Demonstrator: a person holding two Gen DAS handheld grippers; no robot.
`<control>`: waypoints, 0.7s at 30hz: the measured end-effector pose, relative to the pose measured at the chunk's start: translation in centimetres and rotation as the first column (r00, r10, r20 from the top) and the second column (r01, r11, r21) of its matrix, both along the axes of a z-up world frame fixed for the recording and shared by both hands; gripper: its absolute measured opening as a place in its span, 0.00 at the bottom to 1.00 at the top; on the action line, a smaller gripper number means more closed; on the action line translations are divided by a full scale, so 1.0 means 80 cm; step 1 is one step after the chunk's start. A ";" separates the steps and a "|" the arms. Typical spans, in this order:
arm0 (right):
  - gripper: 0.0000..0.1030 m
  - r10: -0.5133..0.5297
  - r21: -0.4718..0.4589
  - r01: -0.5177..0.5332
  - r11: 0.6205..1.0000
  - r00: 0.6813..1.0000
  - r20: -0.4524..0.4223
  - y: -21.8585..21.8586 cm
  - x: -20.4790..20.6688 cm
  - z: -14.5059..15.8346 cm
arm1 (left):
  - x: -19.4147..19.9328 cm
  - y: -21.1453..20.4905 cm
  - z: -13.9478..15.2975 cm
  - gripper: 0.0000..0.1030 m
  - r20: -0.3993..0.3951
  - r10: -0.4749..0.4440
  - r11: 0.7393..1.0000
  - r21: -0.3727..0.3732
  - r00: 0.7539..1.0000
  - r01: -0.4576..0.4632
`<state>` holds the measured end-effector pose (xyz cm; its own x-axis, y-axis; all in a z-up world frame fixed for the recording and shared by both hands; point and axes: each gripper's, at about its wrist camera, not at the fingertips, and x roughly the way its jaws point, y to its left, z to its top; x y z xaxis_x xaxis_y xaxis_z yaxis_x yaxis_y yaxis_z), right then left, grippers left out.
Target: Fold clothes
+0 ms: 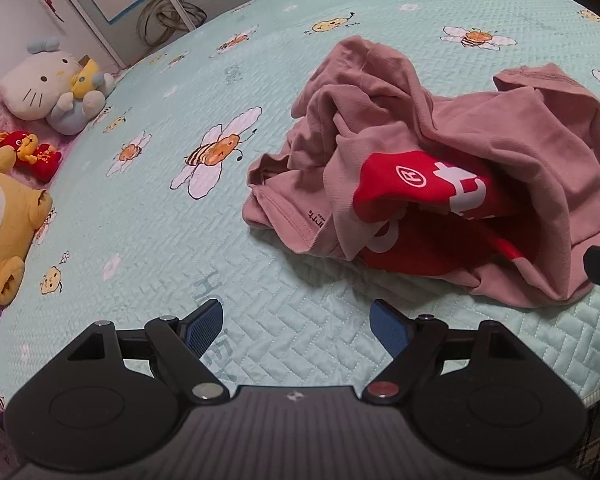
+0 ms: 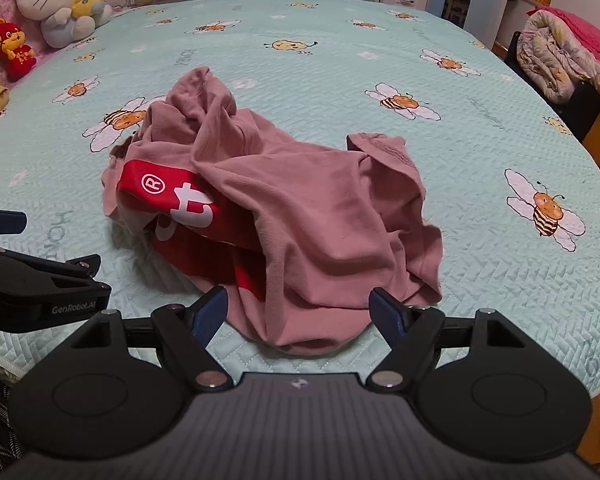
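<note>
My left gripper point(image 1: 296, 326) is spread wide and empty over bare bedspread point(image 1: 148, 216) beside the crumpled pink shirt point(image 1: 452, 152). My right gripper point(image 2: 298, 312), equally wide and empty, hovers at the shirt's near hem; quilt lies open all round it.

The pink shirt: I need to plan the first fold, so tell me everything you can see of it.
The pink shirt is a dusty-pink, soft knit garment with a red printed panel carrying white lettering and a circled R. It lies crumpled in a loose heap, unfolded, on the bee-print bedspread, a ribbed hem edge turned up at the far side. Neither the left gripper nor the right gripper touches it; both are open.
</note>
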<state>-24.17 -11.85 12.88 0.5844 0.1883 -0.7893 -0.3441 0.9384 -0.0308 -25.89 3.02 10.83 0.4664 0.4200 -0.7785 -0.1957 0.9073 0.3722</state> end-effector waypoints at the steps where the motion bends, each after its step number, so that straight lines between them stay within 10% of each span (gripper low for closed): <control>1: 0.75 0.001 -0.001 -0.001 1.000 1.000 -0.001 0.000 0.000 0.000 | 0.000 -0.001 -0.001 0.82 -0.003 -0.001 1.000 0.000 1.000 0.001; 21: 0.75 -0.002 -0.022 0.002 1.000 1.000 -0.003 0.002 0.003 -0.006 | 0.004 -0.008 -0.007 0.82 -0.024 -0.003 1.000 -0.010 1.000 0.003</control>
<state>-23.95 -11.68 12.40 0.5822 0.1697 -0.7951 -0.3424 0.9382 -0.0504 -25.58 2.40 10.31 0.4488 0.4113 -0.7934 -0.1844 0.9113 0.3681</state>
